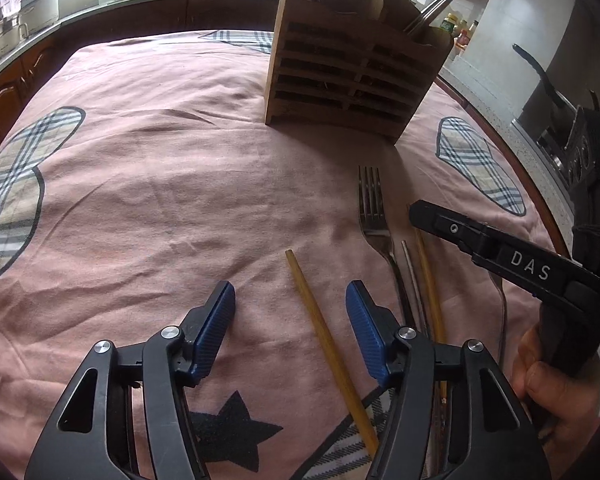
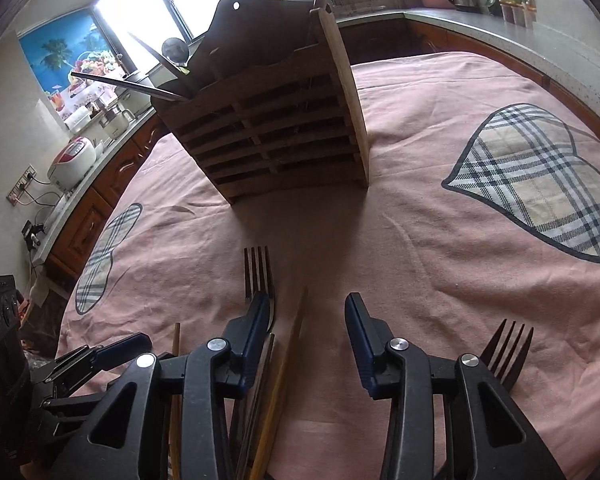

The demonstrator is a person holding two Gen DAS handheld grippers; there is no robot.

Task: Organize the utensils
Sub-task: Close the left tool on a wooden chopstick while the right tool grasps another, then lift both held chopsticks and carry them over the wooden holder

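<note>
Left gripper (image 1: 290, 304) jaws apart, a wooden chopstick (image 1: 328, 348) between them untouched; right gripper (image 2: 306, 320) jaws apart, its fingers hiding another chopstick's (image 2: 284, 368) lower end.

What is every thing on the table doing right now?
left gripper: open, a chopstick between its fingers, not pinched.
right gripper: open, a chopstick between its fingers, not pinched.
wooden holder: upright, utensils already sticking out of the top.
wooden chopstick: lying flat on the cloth.
left fork: lying flat, prongs toward the holder.
right fork: lying flat beside the right gripper.
pink cloth: spread out, wrinkled.
</note>
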